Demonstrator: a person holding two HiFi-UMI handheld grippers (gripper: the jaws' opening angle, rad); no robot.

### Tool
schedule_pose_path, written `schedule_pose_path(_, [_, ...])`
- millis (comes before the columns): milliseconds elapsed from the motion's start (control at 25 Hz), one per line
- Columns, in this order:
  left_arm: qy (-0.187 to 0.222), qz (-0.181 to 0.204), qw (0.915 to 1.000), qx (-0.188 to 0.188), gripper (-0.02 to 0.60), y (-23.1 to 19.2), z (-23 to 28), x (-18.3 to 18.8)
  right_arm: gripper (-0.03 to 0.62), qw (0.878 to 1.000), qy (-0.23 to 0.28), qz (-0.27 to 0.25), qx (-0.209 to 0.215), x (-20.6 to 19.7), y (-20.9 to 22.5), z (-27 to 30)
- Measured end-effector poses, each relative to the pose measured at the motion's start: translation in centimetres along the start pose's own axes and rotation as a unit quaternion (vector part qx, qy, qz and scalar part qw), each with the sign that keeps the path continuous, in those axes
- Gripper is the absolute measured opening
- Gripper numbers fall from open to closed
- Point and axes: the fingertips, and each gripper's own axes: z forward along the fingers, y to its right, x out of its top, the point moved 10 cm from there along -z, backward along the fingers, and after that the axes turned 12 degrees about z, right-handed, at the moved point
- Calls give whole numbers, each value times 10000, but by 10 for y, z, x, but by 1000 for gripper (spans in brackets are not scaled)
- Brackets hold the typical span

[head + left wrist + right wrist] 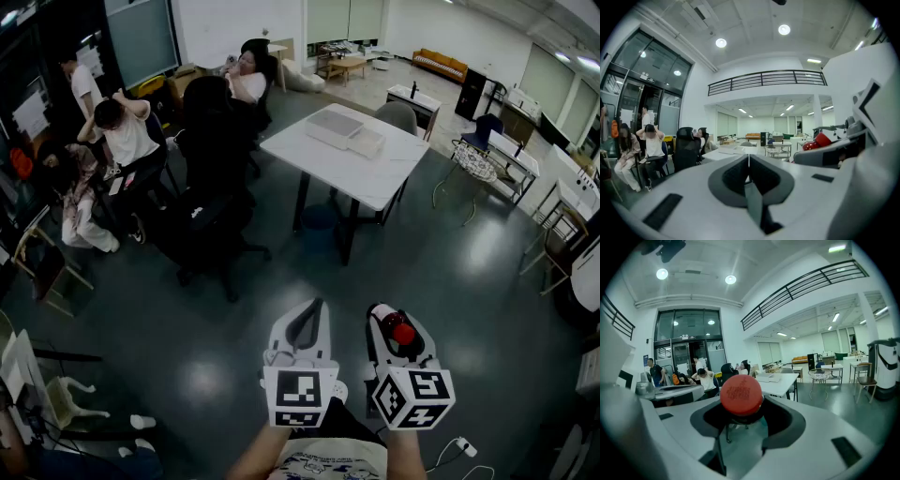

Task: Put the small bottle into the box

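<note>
Closest to the head view are the person's two forearms, each ending in a gripper with a marker cube, held side by side above the dark floor (pixel 450 272).

The right gripper (pixel 742 416) is clamped on the small bottle (pixel 741 394). The bottle stands between the jaws with its red cap (pixel 403 333) facing the gripper's camera, and the cap fills the upper part of the dark opening between the two pale jaw shells. Below the cap a little of the bottle's clear body shows, running down into the gap. In the head view the cap sits well back from the jaw tips, on the outer side of the right gripper. The jaws stand wide around the bottle, and it hangs clear of every surface.

The left gripper (pixel 749 164) has its jaws together, meeting in a thin seam with nothing between them. It sits just beside the right gripper without touching it.

Beyond both grippers, across an open stretch of floor, stands a white table (pixel 375 178). A flat pale box (pixel 335 127) lies near its far end, with a smaller pale item just beside it. The bottle is well apart from this box.

To the left, a black office chair (pixel 211 187) stands near the table, and several people (pixel 127 131) sit further left.
</note>
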Motion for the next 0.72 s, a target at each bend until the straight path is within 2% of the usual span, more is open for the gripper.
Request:
schedule_pose_path(440, [-28,-5,10000,-47,19,2,3,-3,227,10000,-32,83,-18,-3,3,2])
schedule_pose_path(720, [-146,12,9999,-46,20,-1,27,-6,227,9997,-97,233,16,1,15,23])
